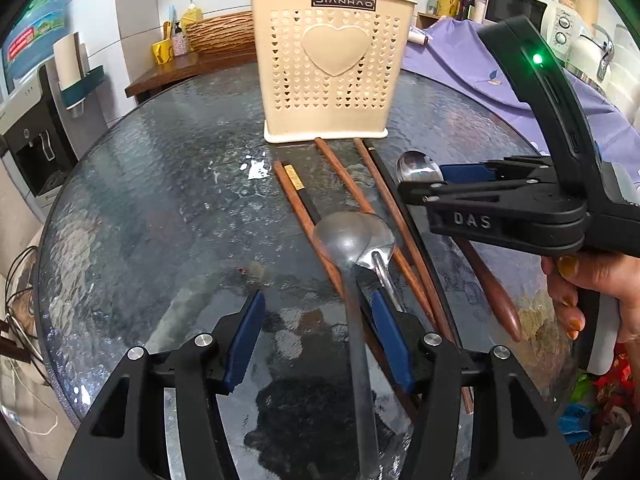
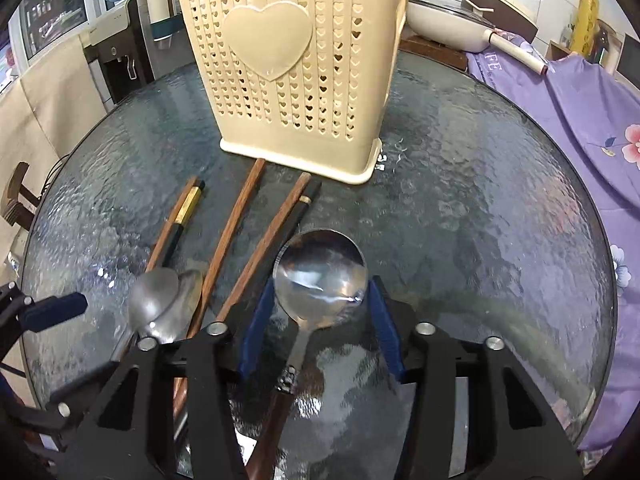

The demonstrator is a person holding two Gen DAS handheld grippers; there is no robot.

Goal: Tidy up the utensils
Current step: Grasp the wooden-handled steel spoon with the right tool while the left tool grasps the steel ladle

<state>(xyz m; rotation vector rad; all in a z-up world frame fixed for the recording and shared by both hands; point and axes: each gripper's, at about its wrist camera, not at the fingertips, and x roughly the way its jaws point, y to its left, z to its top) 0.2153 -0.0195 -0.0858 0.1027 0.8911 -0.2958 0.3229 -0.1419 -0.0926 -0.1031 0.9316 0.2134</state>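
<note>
A cream utensil holder (image 1: 328, 68) with heart holes stands at the back of the round glass table (image 1: 160, 200); two chopstick tops stick out of it. In front lie several wooden chopsticks (image 1: 352, 188) and two steel spoons (image 1: 348, 240), one overlapping the other. My left gripper (image 1: 320, 340) is open, its fingers on either side of the spoon handles. My right gripper (image 2: 320, 320) is open around a wooden-handled steel spoon (image 2: 320, 272), low over the table; this spoon shows in the left wrist view (image 1: 416, 166) too. The holder (image 2: 296, 68) is just ahead.
A purple floral cloth (image 2: 560, 120) covers the surface to the right of the table. A water dispenser (image 1: 36, 136), a woven basket (image 1: 220, 34) and a microwave (image 1: 516, 6) stand behind. A pan (image 2: 444, 20) sits at the back right.
</note>
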